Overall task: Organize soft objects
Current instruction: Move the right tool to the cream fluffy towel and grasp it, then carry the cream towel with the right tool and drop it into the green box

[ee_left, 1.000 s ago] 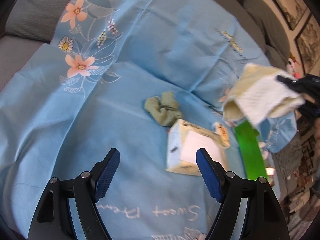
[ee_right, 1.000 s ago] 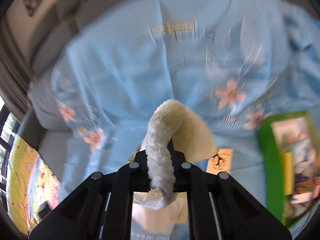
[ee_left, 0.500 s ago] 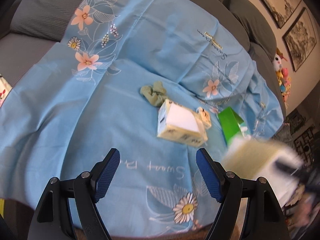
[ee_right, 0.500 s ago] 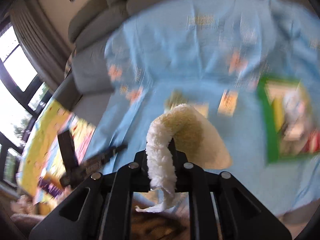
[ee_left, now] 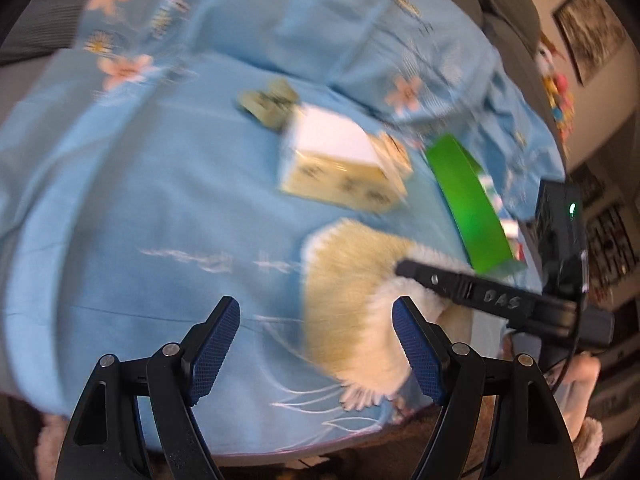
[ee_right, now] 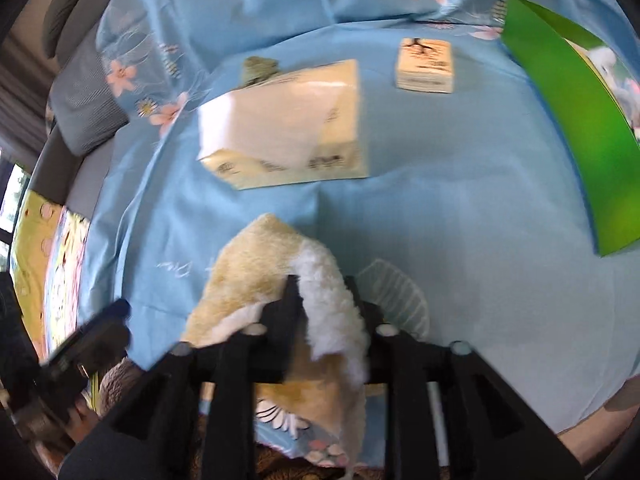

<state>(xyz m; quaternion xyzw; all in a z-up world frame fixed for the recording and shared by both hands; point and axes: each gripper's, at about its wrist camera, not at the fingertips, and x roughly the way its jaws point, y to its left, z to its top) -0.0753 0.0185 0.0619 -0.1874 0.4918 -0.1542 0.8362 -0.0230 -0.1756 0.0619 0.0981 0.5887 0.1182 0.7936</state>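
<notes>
my right gripper (ee_right: 324, 300) is clamped on the fluffy towel (ee_left: 352, 304), which hangs right between my wide-open, empty left gripper's (ee_left: 316, 348) fingers

The left wrist view looks forward and down along its own blue-padded left gripper (ee_left: 312, 344), from the near edge of a light blue flower-printed bedsheet (ee_left: 132, 184) toward the far grey cushions; it sits fairly high, so most of the sheet fits in frame. The right wrist view looks along its black right gripper (ee_right: 320, 300), lower and closer to the sheet (ee_right: 480, 240). Both views share the cream rectangular tissue pack (ee_left: 340, 168) (ee_right: 288, 128), the green cardboard box (ee_left: 468, 200) (ee_right: 576, 128) and the fluffy cream-and-white cloth (ee_left: 348, 308) (ee_right: 260, 272). Each camera sees the other gripper: right (ee_left: 408, 270) at lower right, left (ee_right: 120, 308) at lower left.
</notes>
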